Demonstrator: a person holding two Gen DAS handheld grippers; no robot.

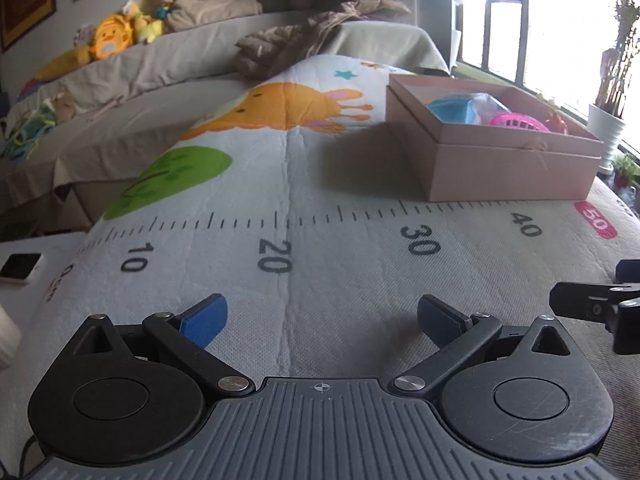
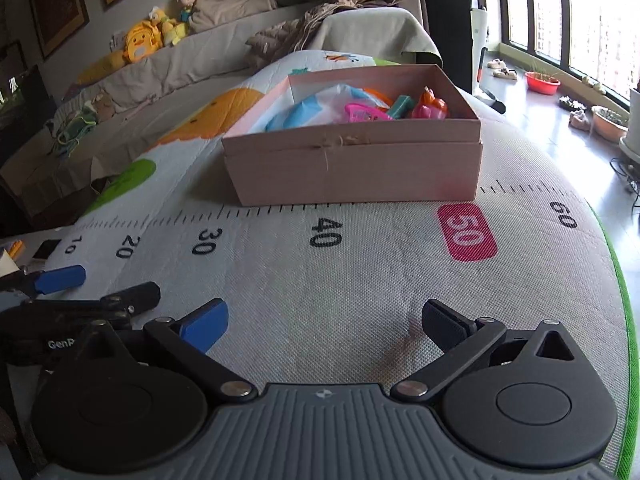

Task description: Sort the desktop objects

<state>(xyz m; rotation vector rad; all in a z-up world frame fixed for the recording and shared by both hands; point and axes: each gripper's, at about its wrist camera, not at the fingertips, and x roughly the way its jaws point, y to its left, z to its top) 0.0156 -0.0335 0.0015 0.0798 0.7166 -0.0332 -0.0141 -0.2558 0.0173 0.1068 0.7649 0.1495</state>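
A pink cardboard box (image 1: 508,168) (image 2: 360,168) stands on the ruler-printed mat (image 1: 320,240) (image 2: 360,264), past the ruler's tick marks. It holds colourful toys: a blue piece (image 2: 304,114), a pink basket (image 2: 362,114), a teal block (image 2: 402,105) and an orange-and-pink toy (image 2: 430,108). My left gripper (image 1: 322,320) is open over the mat near the 20 mark, nothing between its fingers. My right gripper (image 2: 326,322) is open near the 40 mark, also empty. The left gripper's fingers (image 2: 132,298) show at the left of the right wrist view.
A sofa with stuffed toys (image 1: 112,36) and a brown jacket (image 1: 304,32) lies behind the mat. A phone (image 1: 20,266) rests on a white surface at the left. Plant pots (image 2: 542,82) stand on the floor by the window, right of the mat's green edge (image 2: 624,320).
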